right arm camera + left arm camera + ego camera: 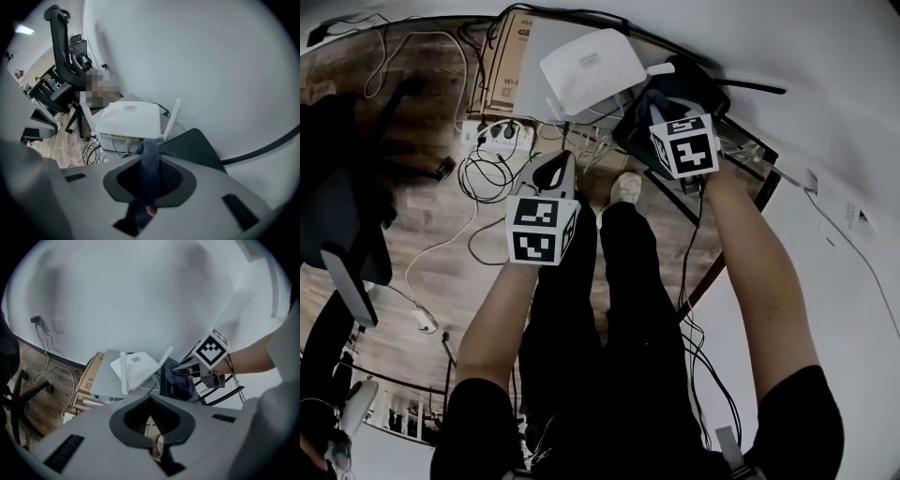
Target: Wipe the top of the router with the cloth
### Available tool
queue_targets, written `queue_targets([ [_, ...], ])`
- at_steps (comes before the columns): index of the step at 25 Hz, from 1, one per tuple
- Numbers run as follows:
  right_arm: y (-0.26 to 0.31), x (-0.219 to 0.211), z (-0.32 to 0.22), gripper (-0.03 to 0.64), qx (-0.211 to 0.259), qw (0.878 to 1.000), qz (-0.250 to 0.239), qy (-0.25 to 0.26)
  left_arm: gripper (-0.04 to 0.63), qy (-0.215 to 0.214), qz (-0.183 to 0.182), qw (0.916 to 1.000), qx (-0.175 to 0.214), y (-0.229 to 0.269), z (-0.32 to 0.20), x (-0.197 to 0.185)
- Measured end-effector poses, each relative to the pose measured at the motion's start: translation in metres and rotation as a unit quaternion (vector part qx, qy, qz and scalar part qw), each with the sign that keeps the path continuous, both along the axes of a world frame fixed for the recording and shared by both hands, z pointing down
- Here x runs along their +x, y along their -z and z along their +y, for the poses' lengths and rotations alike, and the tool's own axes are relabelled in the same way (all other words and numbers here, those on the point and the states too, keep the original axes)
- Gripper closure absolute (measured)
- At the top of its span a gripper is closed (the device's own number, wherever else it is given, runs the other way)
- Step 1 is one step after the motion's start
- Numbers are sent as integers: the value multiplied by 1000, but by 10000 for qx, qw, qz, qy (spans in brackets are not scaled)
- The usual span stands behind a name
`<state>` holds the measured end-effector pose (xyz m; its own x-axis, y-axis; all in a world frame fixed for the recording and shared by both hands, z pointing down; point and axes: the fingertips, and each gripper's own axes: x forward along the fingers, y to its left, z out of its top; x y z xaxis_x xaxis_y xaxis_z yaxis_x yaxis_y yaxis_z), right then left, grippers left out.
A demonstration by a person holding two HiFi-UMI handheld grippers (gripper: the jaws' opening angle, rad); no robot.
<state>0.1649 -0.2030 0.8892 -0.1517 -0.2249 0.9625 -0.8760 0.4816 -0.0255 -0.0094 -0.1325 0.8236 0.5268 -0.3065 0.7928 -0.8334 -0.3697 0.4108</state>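
Observation:
The white router (591, 70) (138, 369) (131, 119) lies on a flat grey box (534, 52), antennas raised. My right gripper (661, 114) (186, 370) (151, 146) is shut on a dark blue cloth (652, 101) (182, 378) (151, 168). It hovers just right of the router, over a black flat case (698, 82) (194, 145); the cloth is not touching the router top. My left gripper (561, 161) (151, 401) hangs lower and nearer, jaws together with nothing in them, pointing toward the router.
A cardboard box (499, 61) lies under the grey box. On the wooden floor are a power strip (499, 141) and tangled cables (483, 178). A black wire frame (741, 183) runs along the white wall. An office chair (65, 51) stands left.

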Motion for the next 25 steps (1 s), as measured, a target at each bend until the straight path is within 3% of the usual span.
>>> queue_targets([
  [8, 6, -43, 44, 572, -386, 9907, -660, 1125, 594, 40, 16, 10000, -38, -1, 6, 6],
  [11, 8, -56, 61, 572, -617, 9808, -793, 1671, 594, 44, 27, 10000, -41, -1, 7, 8],
  [15, 8, -59, 78, 572, -948, 9613, -608, 2513, 594, -10, 39, 10000, -56, -2, 11, 13],
  [25, 6, -41, 104, 572, -1617, 9419, -569, 2887, 594, -30, 6, 9999, -96, -4, 16, 16],
])
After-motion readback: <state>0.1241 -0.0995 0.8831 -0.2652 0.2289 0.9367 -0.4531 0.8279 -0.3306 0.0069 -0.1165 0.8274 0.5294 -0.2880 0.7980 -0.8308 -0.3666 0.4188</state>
